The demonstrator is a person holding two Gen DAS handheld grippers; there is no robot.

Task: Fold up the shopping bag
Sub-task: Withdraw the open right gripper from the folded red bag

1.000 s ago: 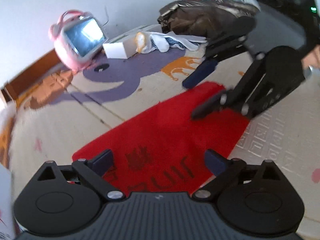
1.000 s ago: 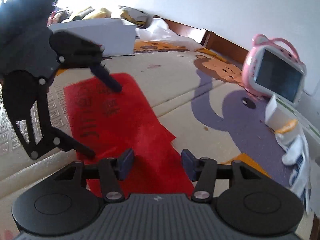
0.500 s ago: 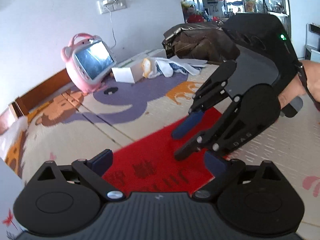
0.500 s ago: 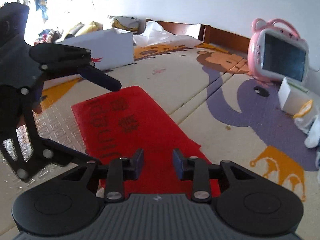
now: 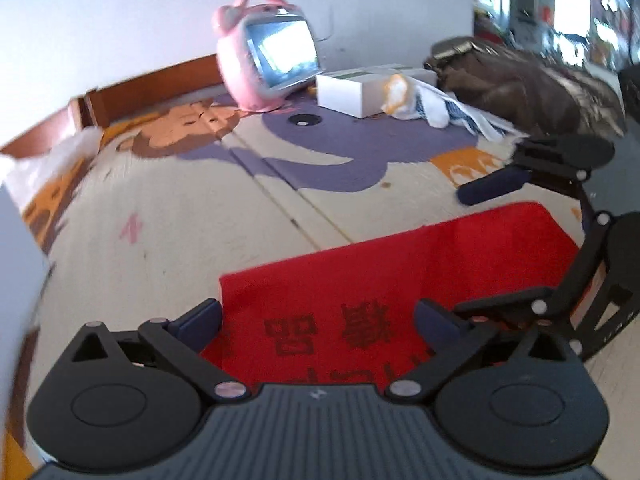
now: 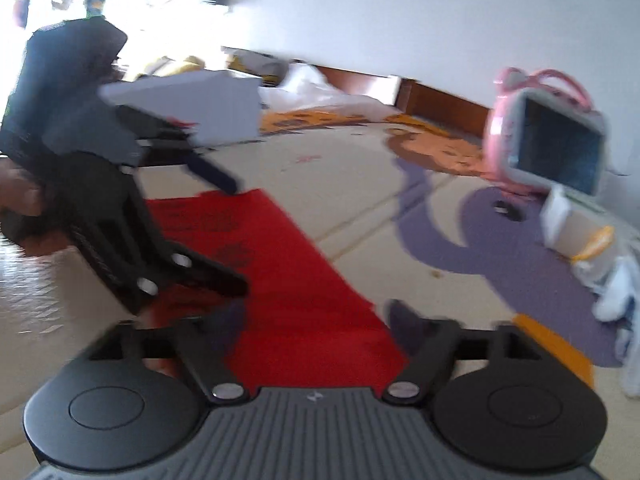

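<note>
A red shopping bag [image 5: 400,264] with dark characters lies flat on the play mat. My left gripper [image 5: 316,320] hovers low over its near end. Its jaws are opening, wide apart, and the pads press on nothing. In the right wrist view the same bag [image 6: 288,280] runs away from my right gripper [image 6: 316,316], whose jaws are opening wide over the bag's end with no fabric pinched. Each gripper shows in the other's view: the right gripper [image 5: 472,252] at the bag's right side, the left gripper [image 6: 236,236] at its left, held by a hand [image 6: 16,196].
A pink toy screen [image 5: 268,48], a white box [image 5: 352,88], white cloths [image 5: 444,108] and a brown heap [image 5: 528,84] stand along the far wall. Another white box [image 6: 208,108] sits behind the left gripper. The mat [image 5: 180,216] beside the bag is bare.
The right gripper's jaws went from narrow to wide apart. In the left wrist view the right gripper shifted from above the bag's middle to its right edge. The bag stays flat.
</note>
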